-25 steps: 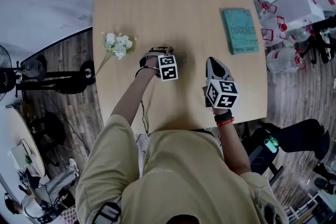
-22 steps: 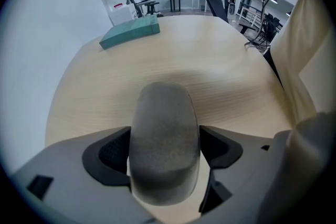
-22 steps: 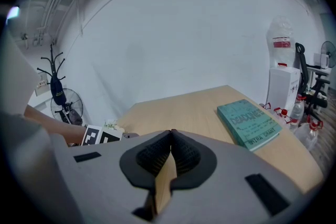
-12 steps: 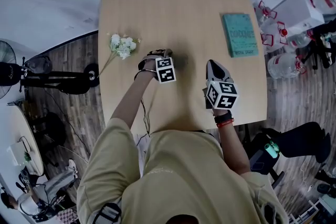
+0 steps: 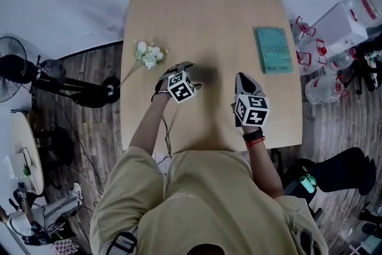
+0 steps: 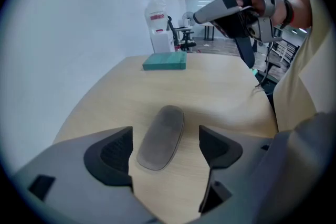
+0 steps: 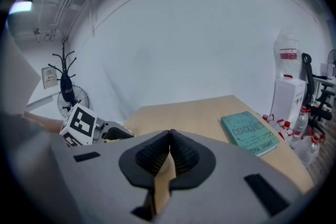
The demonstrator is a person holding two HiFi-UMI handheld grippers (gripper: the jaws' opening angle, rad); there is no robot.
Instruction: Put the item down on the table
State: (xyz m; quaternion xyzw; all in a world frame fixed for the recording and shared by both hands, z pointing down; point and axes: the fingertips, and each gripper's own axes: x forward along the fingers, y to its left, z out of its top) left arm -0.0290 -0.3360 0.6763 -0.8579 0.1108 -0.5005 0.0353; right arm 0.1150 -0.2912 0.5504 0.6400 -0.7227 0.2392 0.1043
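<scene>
A grey oval item (image 6: 160, 136), shaped like a computer mouse, lies flat on the wooden table (image 5: 203, 15). In the head view the item (image 5: 206, 74) shows as a dark smudge just right of my left gripper (image 5: 195, 76). In the left gripper view my left gripper (image 6: 168, 145) stands open around it, both pads apart from its sides. My right gripper (image 5: 241, 77) hovers over the table's near right part. In its own view my right gripper (image 7: 169, 148) is shut with nothing in it.
A teal book (image 5: 273, 49) lies at the table's right side. A sprig of white flowers (image 5: 148, 55) hangs over the left edge. Water bottles (image 5: 322, 71) and a white box stand on the floor to the right, a fan (image 5: 15, 65) to the left.
The head view has shifted, so the table sits lower and further right. My left gripper's marker cube has tilted and drawn slightly back from the item. The right gripper holds its place.
</scene>
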